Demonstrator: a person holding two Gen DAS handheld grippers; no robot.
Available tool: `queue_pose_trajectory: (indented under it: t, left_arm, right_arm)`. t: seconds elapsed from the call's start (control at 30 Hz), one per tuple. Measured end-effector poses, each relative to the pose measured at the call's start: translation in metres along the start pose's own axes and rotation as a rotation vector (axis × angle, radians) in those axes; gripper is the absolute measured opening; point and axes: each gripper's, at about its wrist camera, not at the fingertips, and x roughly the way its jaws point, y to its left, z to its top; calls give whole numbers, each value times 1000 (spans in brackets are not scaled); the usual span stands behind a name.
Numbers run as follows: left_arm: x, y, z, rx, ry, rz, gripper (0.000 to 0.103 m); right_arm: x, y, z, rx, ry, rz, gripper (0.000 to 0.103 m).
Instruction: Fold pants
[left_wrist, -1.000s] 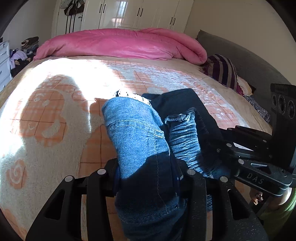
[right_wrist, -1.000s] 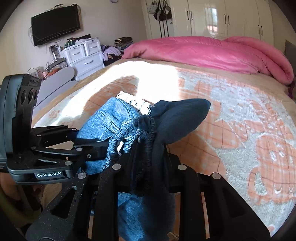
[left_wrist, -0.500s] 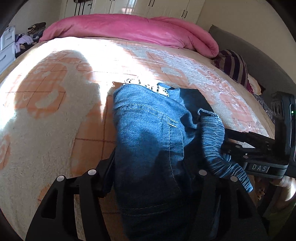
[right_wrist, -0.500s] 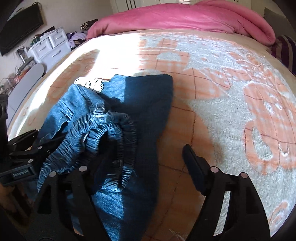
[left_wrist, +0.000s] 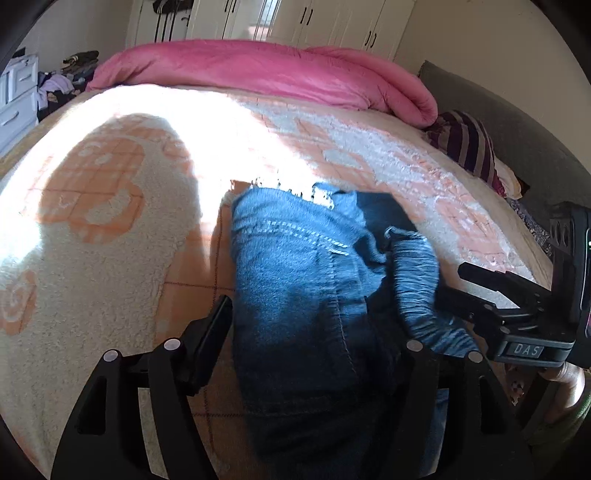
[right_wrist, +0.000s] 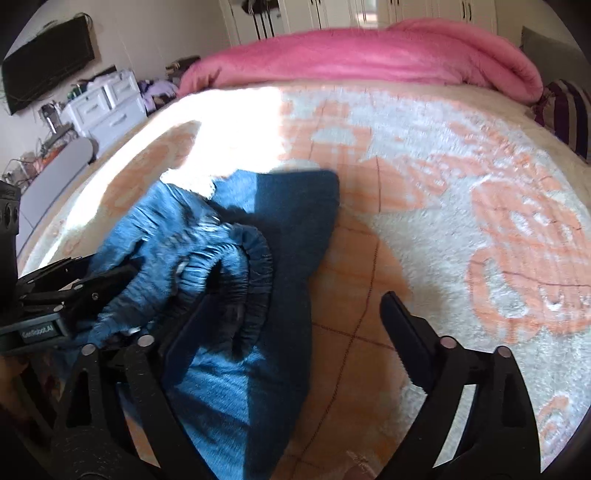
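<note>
Blue denim pants (left_wrist: 295, 266) lie folded in a bundle on the cream and orange blanket (left_wrist: 92, 240), their gathered elastic waistband (left_wrist: 417, 280) on top at the right. My left gripper (left_wrist: 314, 332) straddles the near end of the bundle. Its jaws are opening: the left finger stands beside the denim's edge and the cloth partly hides the right one. In the right wrist view the pants (right_wrist: 258, 229) lie at the left. My right gripper (right_wrist: 295, 325) is opening wide, its left finger under the waistband (right_wrist: 229, 266) and its right finger over bare blanket.
A pink duvet (left_wrist: 258, 70) is heaped along the far side of the bed, with a striped pillow (left_wrist: 469, 144) at the right. White drawers (right_wrist: 103, 107) and a wall television (right_wrist: 48, 62) stand beyond the bed's left edge. White wardrobes line the back wall.
Both grippers have spread their jaws and let go of the denim they pinched. The pants have dropped from a raised bunch to lie flatter on the blanket. The right gripper has sunk lower.
</note>
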Motion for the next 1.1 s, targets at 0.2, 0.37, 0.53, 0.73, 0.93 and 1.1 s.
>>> queue_pose_trajectory:
  t: [0.2, 0.37, 0.53, 0.73, 0.93, 1.1]
  left_arm:
    - [-33, -7, 5, 17, -52, 14, 88]
    - [-63, -11, 11, 19, -102, 29, 96]
    - [-94, -15, 11, 22, -145, 29, 98]
    - [-131, -26, 1, 48, -208, 52, 99]
    - [-147, -32, -16, 47, -196, 68, 99]
    - [-154, -34, -32, 41, -188, 82, 99]
  right_arm:
    - [-45, 3, 3, -3, -149, -5, 94]
    - [-80, 6, 7, -14, -258, -21, 94]
    - [-112, 7, 5, -8, -308, -16, 94]
    - [-143, 19, -6, -18, -301, 0, 94]
    - [-162, 30, -28, -23, -271, -11, 94]
    - [-166, 32, -43, -25, -256, -24, 94]
